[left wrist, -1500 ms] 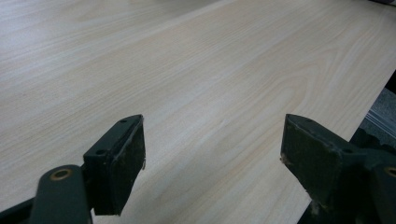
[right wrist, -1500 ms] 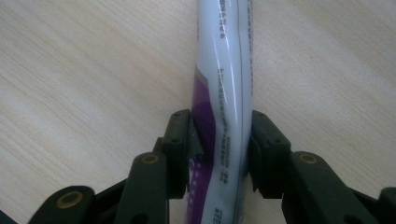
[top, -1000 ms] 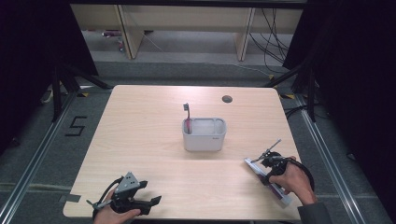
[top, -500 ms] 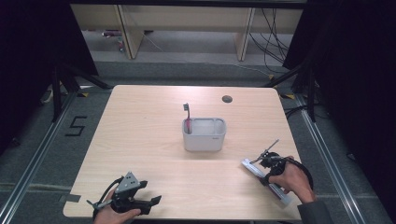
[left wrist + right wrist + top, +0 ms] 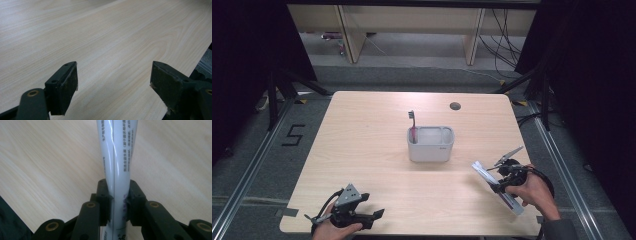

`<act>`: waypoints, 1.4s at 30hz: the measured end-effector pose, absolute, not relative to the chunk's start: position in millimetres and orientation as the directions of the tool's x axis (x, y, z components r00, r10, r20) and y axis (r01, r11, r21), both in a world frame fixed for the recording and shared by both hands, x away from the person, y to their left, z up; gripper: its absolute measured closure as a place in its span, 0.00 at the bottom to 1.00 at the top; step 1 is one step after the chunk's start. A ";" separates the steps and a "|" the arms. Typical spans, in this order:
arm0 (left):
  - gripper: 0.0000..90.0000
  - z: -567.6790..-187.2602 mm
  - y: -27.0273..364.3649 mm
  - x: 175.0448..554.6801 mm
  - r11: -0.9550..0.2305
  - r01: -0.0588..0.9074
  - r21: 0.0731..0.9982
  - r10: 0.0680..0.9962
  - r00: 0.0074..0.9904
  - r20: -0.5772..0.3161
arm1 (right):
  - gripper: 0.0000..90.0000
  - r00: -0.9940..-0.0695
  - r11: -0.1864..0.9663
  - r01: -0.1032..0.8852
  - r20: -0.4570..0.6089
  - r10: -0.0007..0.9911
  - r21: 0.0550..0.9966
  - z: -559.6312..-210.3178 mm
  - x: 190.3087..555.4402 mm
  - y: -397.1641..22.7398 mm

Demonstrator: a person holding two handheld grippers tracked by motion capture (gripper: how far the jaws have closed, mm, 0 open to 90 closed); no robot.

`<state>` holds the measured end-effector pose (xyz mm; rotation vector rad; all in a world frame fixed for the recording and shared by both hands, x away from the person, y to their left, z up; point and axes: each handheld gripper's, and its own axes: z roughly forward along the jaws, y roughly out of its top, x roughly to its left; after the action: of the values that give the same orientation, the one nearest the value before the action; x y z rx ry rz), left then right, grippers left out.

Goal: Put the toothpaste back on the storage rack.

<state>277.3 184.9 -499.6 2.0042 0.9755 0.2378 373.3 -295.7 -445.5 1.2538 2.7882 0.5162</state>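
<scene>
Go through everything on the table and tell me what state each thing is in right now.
Toothpaste tube: clamped between the right gripper's jaws, lying flat on the table.
Right gripper: shut on the tube.
Left gripper: open, nothing between its jaws.
Toothbrush: upright in the holder's left compartment.
Holder: upright, right compartment looks empty.

Light wooden rectangular table (image 5: 362, 150), grey carpeted floor (image 5: 257, 165) with black taped "5" (image 5: 293, 135), pale wooden shelving (image 5: 412, 30) behind, black curtains (image 5: 242, 60) either side.

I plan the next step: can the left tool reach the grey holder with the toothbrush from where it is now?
Probably yes. The left tool is open and empty, and bare table lies between it and the holder.
</scene>
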 end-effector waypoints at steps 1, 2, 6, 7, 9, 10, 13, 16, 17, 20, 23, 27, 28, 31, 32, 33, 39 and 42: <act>0.24 -499.7 184.8 277.5 -0.315 0.548 0.775 0.713 0.675 -0.188 | 0.83 -0.649 0.591 0.739 0.106 0.754 0.324 -441.6 371.4 -295.5; 0.24 -499.7 184.8 277.5 -0.315 0.547 0.775 0.713 0.676 -0.187 | 0.83 -0.638 0.568 0.744 0.121 0.761 0.352 -437.5 369.9 -295.2; 0.24 -499.6 184.9 277.5 -0.316 0.547 0.775 0.713 0.676 -0.185 | 0.83 -0.654 0.551 0.715 0.133 0.745 0.432 -428.1 371.3 -295.7; 0.24 -499.5 184.6 277.1 -0.310 0.549 0.776 0.717 0.671 -0.188 | 0.83 -0.648 0.539 0.716 0.136 0.749 0.444 -425.2 371.5 -294.7; 0.24 -498.9 186.3 277.8 -0.324 0.543 0.775 0.711 0.680 -0.179 | 0.83 -0.663 0.531 0.693 0.141 0.735 0.488 -422.7 373.9 -294.1; 0.24 -498.6 186.8 277.9 -0.329 0.543 0.773 0.711 0.681 -0.177 | 0.83 -0.638 0.504 0.714 0.156 0.754 0.485 -419.6 373.4 -292.8; 0.24 -499.3 186.0 277.6 -0.308 0.547 0.779 0.715 0.673 -0.190 | 0.83 -0.652 0.485 0.685 0.159 0.742 0.544 -416.4 376.9 -289.3; 0.24 -499.4 185.7 277.6 -0.297 0.546 0.783 0.717 0.669 -0.195 | 0.83 -0.656 0.463 0.674 0.179 0.733 0.576 -411.7 379.3 -287.1; 0.24 -499.4 185.8 277.6 -0.296 0.546 0.784 0.717 0.669 -0.196 | 0.83 -0.654 0.440 0.661 0.179 0.735 0.608 -411.7 380.0 -285.6; 0.24 -499.0 186.8 277.6 -0.304 0.546 0.780 0.716 0.672 -0.191 | 0.83 -0.661 0.425 0.643 0.182 0.728 0.638 -406.1 382.1 -283.6; 0.24 -498.9 186.0 277.1 -0.299 0.547 0.782 0.717 0.669 -0.195 | 0.83 -0.665 0.397 0.622 0.187 0.723 0.675 -404.6 383.7 -281.5; 0.24 -499.1 185.9 277.6 -0.295 0.546 0.784 0.716 0.669 -0.197 | 0.83 -0.677 0.383 0.619 0.218 0.703 0.686 -399.0 386.9 -280.0; 0.24 -499.1 185.9 277.7 -0.294 0.546 0.784 0.716 0.669 -0.198 | 0.83 -0.676 0.375 0.620 0.226 0.702 0.690 -397.9 387.4 -279.1; 0.24 -499.1 185.7 277.6 -0.294 0.547 0.784 0.716 0.669 -0.198 | 0.84 -0.676 0.356 0.602 0.219 0.704 0.715 -395.0 390.0 -276.8; 0.24 -499.1 185.7 277.6 -0.295 0.547 0.784 0.716 0.670 -0.198 | 0.83 -0.682 0.349 0.583 0.208 0.701 0.734 -394.0 391.9 -276.5; 0.24 -498.7 185.8 277.4 -0.296 0.548 0.782 0.716 0.669 -0.198 | 0.83 -0.683 0.337 0.587 0.227 0.694 0.736 -392.6 392.8 -275.3; 0.24 -497.6 186.9 277.3 -0.297 0.544 0.785 0.715 0.671 -0.195 | 0.83 -0.685 0.291 0.566 0.244 0.687 0.771 -384.1 399.5 -266.3; 0.24 -497.4 186.4 276.8 -0.298 0.546 0.783 0.715 0.671 -0.196 | 0.83 -0.693 0.290 0.548 0.232 0.682 0.785 -382.0 401.7 -259.4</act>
<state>276.8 186.4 -497.4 1.9850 0.9782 0.2365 401.7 -259.4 -382.0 1.1543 2.4000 1.3666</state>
